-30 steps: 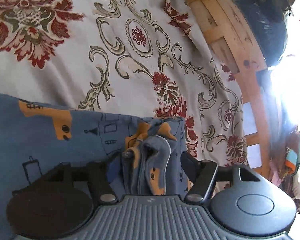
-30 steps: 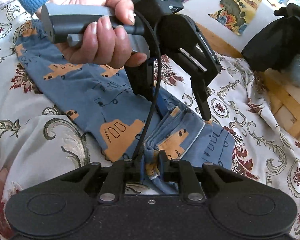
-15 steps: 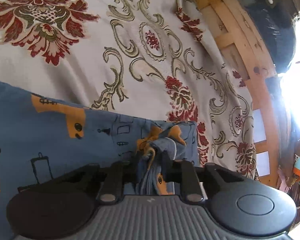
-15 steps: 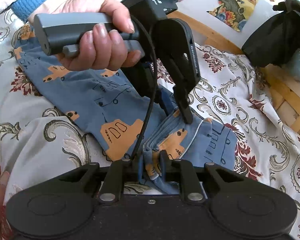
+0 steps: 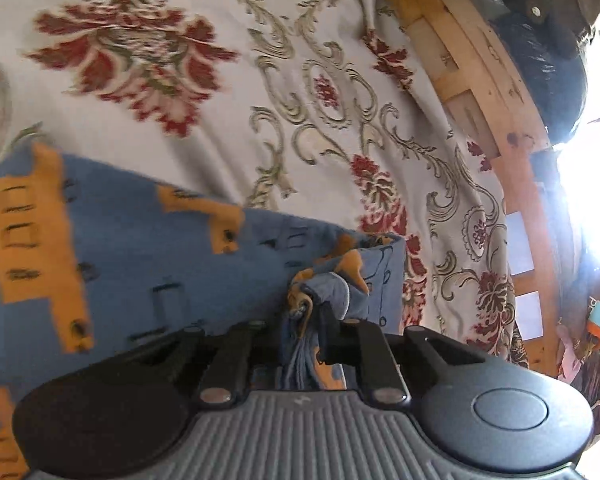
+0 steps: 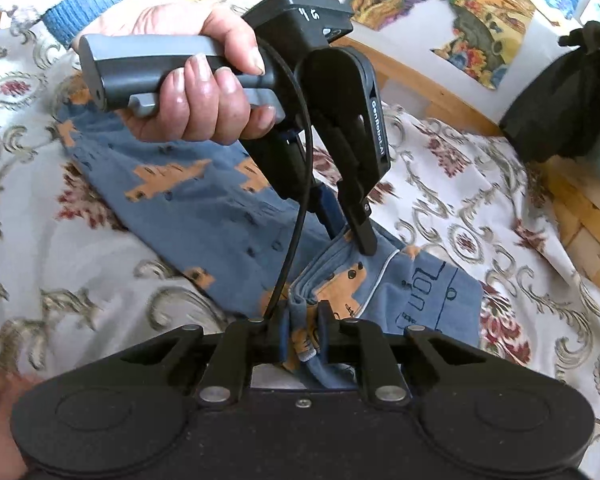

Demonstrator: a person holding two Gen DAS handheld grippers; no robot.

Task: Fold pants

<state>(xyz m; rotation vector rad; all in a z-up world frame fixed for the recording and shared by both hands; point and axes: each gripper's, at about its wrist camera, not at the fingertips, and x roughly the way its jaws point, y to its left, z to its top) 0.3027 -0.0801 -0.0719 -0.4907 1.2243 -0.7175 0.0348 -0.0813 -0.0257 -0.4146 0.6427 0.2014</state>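
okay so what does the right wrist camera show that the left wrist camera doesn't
Only the right wrist view shows the hand holding the left gripper from outside, a blue knit cuff, and colourful pictures on the wall.

Only the left wrist view shows bright window glare beyond the wooden frame.

Both show the blue pants with orange print on the patterned bedspread, and each camera's own fingers shut on bunched fabric; the right gripper clamps its fold near the left one.
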